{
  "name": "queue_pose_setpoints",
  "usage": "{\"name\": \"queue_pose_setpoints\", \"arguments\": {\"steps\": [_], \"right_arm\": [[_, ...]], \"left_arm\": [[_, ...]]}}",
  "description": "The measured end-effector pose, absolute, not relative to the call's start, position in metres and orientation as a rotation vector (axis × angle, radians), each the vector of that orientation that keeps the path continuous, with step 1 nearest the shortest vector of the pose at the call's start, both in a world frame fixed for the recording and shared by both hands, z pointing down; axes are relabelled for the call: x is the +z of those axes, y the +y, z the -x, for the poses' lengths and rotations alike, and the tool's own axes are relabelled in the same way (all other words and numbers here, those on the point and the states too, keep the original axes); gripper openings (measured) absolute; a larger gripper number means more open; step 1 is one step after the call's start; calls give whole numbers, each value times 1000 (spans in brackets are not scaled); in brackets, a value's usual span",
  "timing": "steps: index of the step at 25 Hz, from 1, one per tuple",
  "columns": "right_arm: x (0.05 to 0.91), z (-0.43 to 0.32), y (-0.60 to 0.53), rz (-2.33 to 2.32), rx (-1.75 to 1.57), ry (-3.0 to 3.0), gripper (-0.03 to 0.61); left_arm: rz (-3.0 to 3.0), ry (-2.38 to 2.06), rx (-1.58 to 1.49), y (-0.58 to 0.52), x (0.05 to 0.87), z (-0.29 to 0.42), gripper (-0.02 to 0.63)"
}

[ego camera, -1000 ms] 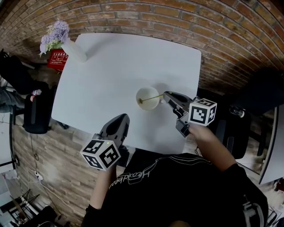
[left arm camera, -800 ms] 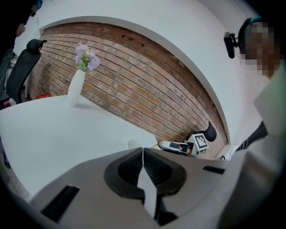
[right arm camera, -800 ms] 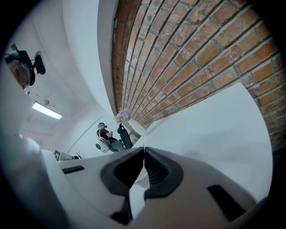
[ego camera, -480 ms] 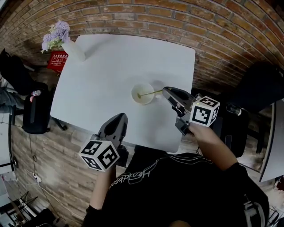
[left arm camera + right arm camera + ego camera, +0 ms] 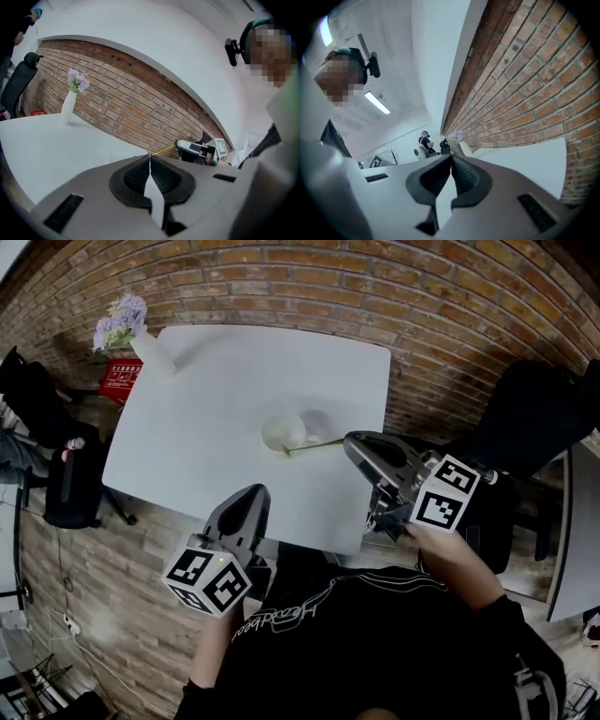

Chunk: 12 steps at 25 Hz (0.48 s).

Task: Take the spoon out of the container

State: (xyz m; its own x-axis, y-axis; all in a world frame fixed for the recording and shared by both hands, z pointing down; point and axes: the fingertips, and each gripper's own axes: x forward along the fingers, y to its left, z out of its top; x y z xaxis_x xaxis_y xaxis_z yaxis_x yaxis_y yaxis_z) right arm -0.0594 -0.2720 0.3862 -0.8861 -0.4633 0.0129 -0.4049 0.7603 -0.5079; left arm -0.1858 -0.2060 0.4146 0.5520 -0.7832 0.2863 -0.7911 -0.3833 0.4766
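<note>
A white round container (image 5: 284,432) stands near the middle of the white table (image 5: 206,399). A thin yellow spoon (image 5: 317,444) slants from the container's near rim to my right gripper (image 5: 349,442), which is shut on the handle's end. Whether the spoon's bowl is still inside the container I cannot tell. The left gripper view shows the spoon (image 5: 165,150) and the right gripper (image 5: 180,146) beyond my left gripper (image 5: 150,157). My left gripper (image 5: 255,493) hangs over the table's near edge, shut and empty. The right gripper view shows only shut jaws, no spoon.
A white vase with purple flowers (image 5: 141,338) stands at the table's far left corner, with a red box (image 5: 120,378) beside it off the table. A black chair (image 5: 70,484) is at the left. A brick wall (image 5: 450,324) runs behind and to the right.
My right gripper has drawn back to the right with the spoon handle in it. The spoon's far end has moved from the container's middle to its near rim. The left gripper has barely moved.
</note>
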Motion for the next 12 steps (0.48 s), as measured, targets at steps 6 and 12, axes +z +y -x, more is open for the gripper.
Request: {"name": "queue_pose_setpoints", "arguments": {"steps": [6,12], "right_arm": [[363,38,-226,691,-594,2921,0],[358,25,-202,681,-517,2972,0]], "left_arm": [[-2295,-1258,-10,-185,388,160,8],[-2345,-1273,-29,-177,373,143,8]]}}
